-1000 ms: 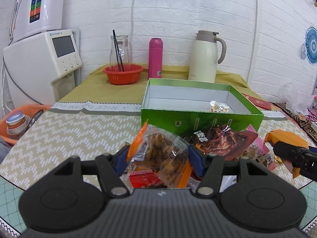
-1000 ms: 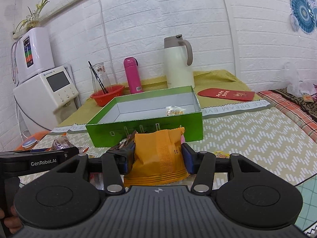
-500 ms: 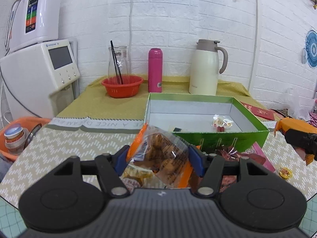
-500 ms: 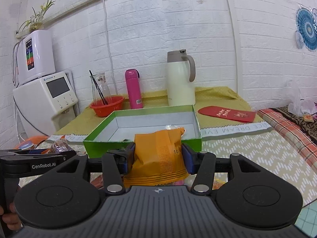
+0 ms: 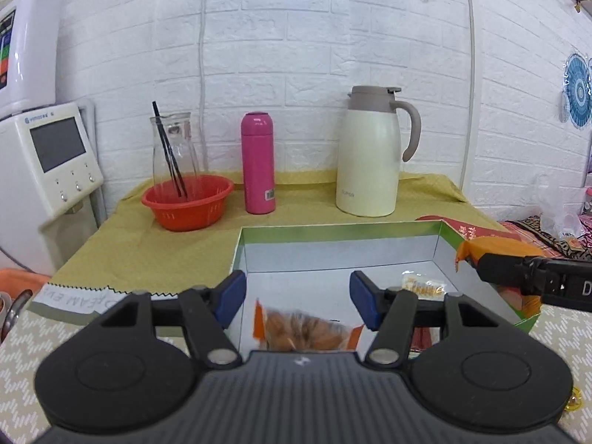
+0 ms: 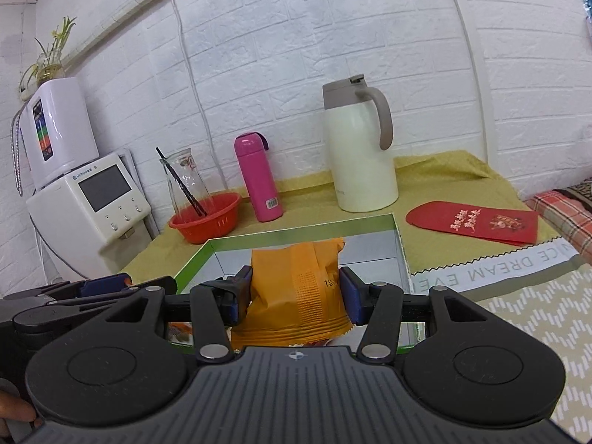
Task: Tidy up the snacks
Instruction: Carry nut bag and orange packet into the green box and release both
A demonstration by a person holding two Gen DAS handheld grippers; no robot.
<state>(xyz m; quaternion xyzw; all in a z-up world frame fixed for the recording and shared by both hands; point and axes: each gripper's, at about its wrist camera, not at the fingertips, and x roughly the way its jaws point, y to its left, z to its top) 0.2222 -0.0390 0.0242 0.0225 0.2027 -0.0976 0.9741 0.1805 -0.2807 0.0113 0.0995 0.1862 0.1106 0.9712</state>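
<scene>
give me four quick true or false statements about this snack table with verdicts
1. The right tool grips an orange packet. True.
2. The pink bottle stands to the right of the white jug. False: it stands to the jug's left.
3. The green box is completely empty. False: a small wrapped snack lies inside it.
4. A red envelope lies on the yellow cloth. True.
</scene>
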